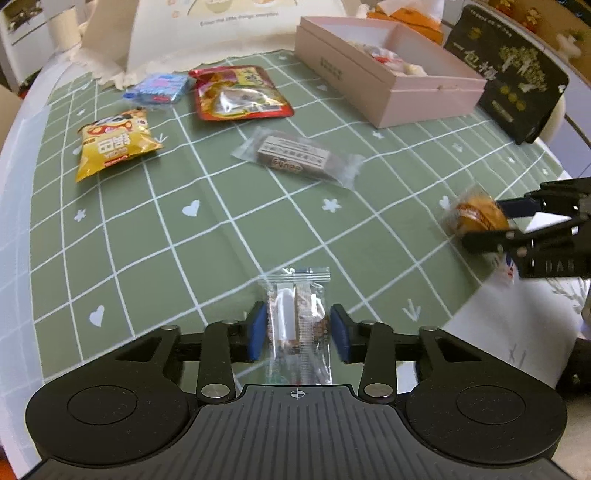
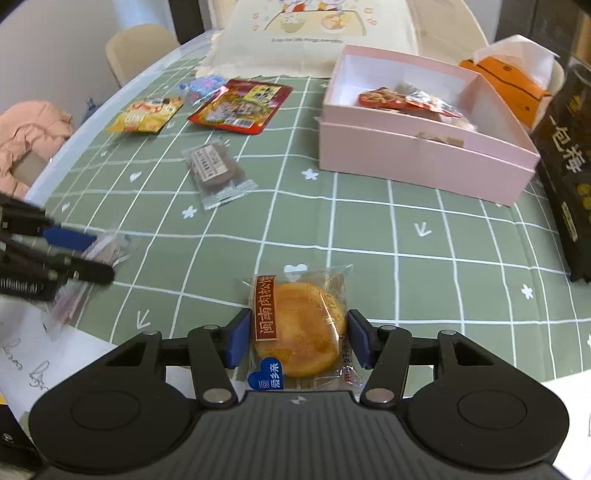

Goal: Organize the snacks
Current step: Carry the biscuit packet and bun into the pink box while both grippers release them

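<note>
My left gripper (image 1: 297, 332) is shut on a small clear-wrapped brown snack (image 1: 295, 317), held just above the green checked cloth (image 1: 221, 236). My right gripper (image 2: 298, 338) is shut on a round golden pastry in clear wrap (image 2: 301, 334); it also shows in the left wrist view (image 1: 476, 216). The left gripper with its snack shows in the right wrist view (image 2: 77, 254). The open pink box (image 2: 424, 155) holds several snacks at the far right. On the cloth lie a brown bar packet (image 1: 299, 157), a red pouch (image 1: 238, 92), a yellow bag (image 1: 112, 142) and a blue packet (image 1: 159, 88).
A black tea box (image 1: 509, 77) stands right of the pink box. An orange tissue pack (image 2: 509, 77) sits behind it. A cream cloth bag (image 2: 310, 33) lies at the far edge. White paper (image 1: 517, 325) lies at the near edge. A chair with a pink jacket (image 2: 29, 140) stands at left.
</note>
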Motion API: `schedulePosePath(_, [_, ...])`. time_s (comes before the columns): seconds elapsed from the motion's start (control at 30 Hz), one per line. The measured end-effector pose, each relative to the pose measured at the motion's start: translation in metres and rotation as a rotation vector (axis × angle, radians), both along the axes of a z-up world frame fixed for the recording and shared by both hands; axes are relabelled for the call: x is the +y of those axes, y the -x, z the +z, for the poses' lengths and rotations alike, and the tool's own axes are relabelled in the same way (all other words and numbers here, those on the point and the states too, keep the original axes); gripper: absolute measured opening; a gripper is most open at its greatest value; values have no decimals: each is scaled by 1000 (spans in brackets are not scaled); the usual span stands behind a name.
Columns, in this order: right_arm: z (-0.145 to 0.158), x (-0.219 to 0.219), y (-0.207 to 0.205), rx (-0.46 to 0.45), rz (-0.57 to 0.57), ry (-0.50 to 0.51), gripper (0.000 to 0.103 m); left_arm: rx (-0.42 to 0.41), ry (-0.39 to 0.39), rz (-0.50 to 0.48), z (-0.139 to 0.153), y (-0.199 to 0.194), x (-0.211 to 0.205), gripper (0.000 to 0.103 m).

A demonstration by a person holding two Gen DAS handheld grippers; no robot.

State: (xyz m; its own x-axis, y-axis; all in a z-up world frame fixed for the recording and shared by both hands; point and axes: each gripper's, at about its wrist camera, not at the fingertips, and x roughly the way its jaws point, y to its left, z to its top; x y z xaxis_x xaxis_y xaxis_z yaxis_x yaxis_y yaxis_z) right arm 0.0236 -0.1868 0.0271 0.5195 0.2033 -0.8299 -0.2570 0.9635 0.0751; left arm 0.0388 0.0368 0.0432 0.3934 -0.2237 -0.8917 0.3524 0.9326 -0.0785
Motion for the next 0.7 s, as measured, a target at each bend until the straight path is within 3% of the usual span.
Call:
schedulePosePath(0.07, [17,-14,1,-25,-36,-41,55,-16,82,-5,13,3,1,41])
schedulePosePath(0.13, [53,-33,1,-84,-68,-112,55,-74,202,-36,45,-1,-3,41])
schedulePosePath(0.3, [176,-76,-10,-413,-125,-116,55,-426,360,-164,159,-33,-36,41])
schedulePosePath(0.4, [220,-93,-30,-533,-160,-80,55,-565,393,-206,189,-67,-69,41])
schedulePosePath(0.47, [231,-98,-49,-575,-183,-17,55,-563,429,-187,184,-102,-92,41])
schedulePosePath(0.53, [229,-105,-69,-556,-206,16,55,-453,462,-86,162,-143,-115,41])
schedulePosePath(0.6, [218,-114,-86,-501,-220,6,55,-357,444,-21,129,-176,-138,41])
schedulePosePath(0.7, [196,-126,-97,-441,-236,-4,55,-297,386,27,81,-202,-165,41])
